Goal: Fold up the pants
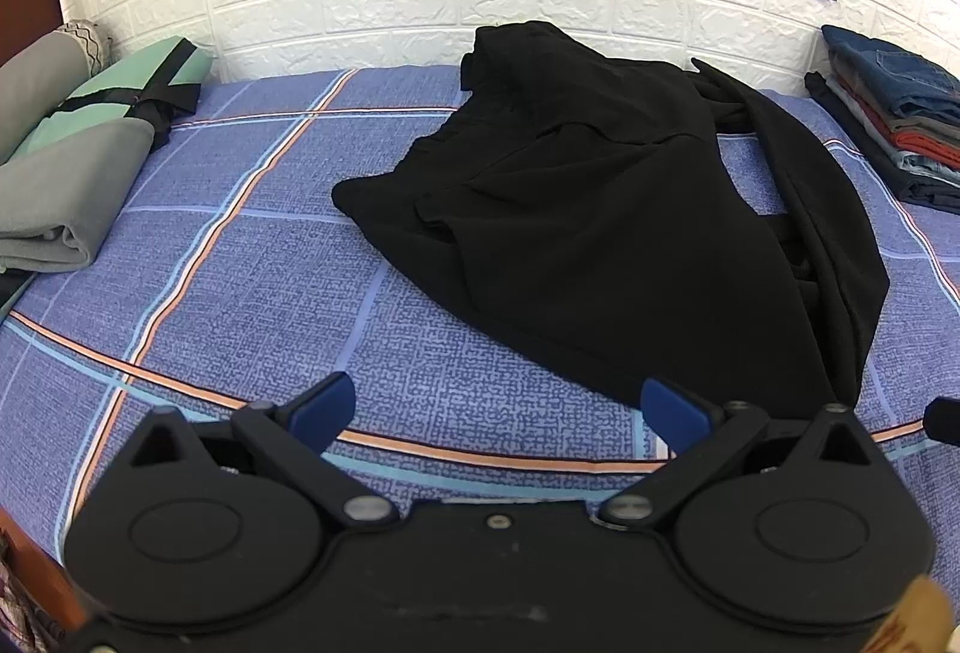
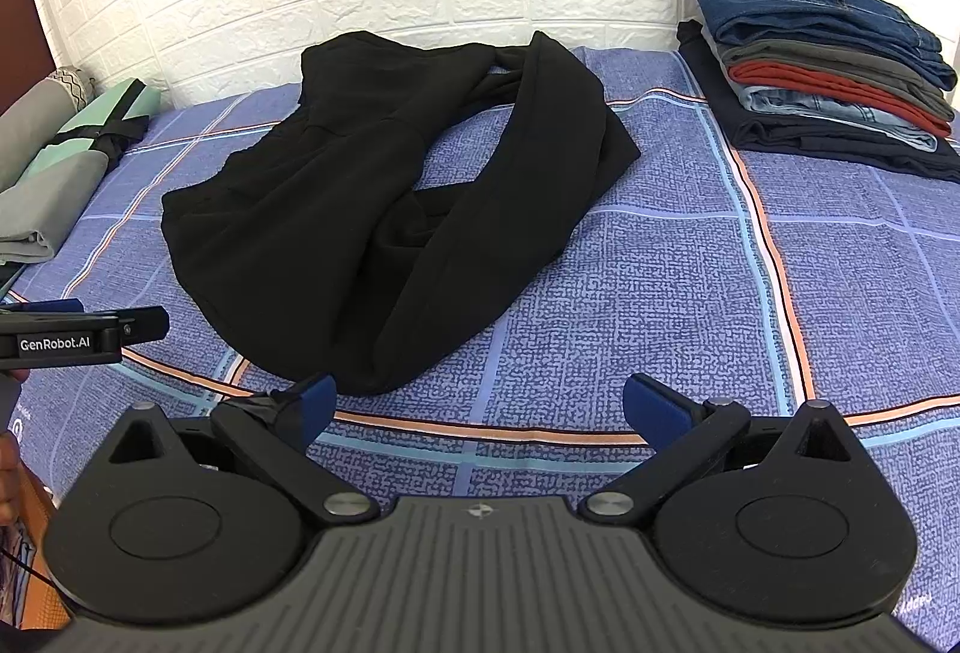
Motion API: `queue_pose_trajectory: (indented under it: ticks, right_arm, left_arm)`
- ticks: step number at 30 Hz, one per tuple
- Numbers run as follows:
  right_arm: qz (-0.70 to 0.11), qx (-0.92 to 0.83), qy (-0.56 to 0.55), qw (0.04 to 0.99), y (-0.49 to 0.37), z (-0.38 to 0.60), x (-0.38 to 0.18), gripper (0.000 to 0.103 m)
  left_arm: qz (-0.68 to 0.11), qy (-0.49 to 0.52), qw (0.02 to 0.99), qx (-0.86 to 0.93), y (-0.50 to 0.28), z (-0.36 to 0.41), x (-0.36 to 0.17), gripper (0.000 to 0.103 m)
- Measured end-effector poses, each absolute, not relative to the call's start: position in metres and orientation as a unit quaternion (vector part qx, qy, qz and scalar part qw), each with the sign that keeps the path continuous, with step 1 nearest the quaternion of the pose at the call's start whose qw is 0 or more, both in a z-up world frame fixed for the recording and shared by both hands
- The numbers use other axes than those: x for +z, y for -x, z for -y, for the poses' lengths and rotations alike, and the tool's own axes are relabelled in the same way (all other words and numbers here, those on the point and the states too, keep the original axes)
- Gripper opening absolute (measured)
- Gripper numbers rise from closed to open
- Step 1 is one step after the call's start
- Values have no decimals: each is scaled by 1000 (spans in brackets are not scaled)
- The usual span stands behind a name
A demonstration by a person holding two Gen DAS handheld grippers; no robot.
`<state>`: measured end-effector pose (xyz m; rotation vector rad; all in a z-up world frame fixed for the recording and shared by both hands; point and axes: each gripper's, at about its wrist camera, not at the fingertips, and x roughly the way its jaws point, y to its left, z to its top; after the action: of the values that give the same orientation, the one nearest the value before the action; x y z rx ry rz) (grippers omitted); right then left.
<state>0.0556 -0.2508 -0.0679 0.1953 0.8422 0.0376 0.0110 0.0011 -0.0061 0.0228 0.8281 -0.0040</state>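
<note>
Black pants (image 1: 606, 209) lie crumpled in a loose heap on the blue plaid bed sheet (image 1: 252, 257); they also show in the right wrist view (image 2: 372, 209), with one leg looped over toward the wall. My left gripper (image 1: 498, 413) is open and empty, held above the sheet just short of the pants' near edge. My right gripper (image 2: 480, 407) is open and empty, near the pants' front hem. The left gripper's body shows at the left edge of the right wrist view (image 2: 78, 335).
A stack of folded jeans and coloured pants (image 2: 828, 65) sits at the back right by the white brick wall. Folded grey and green cloth (image 1: 66, 155) lies at the left edge. A wooden bed frame edge (image 1: 36, 563) runs at the near left.
</note>
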Motion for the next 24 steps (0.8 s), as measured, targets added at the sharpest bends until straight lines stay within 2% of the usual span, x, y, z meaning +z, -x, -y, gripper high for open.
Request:
queue_pose_trajectory:
  ticks: [24]
  right_arm:
    - [-412, 17, -97, 906, -58, 250, -71, 103]
  left_arm:
    - [-407, -14, 913, -3, -12, -1, -8, 103]
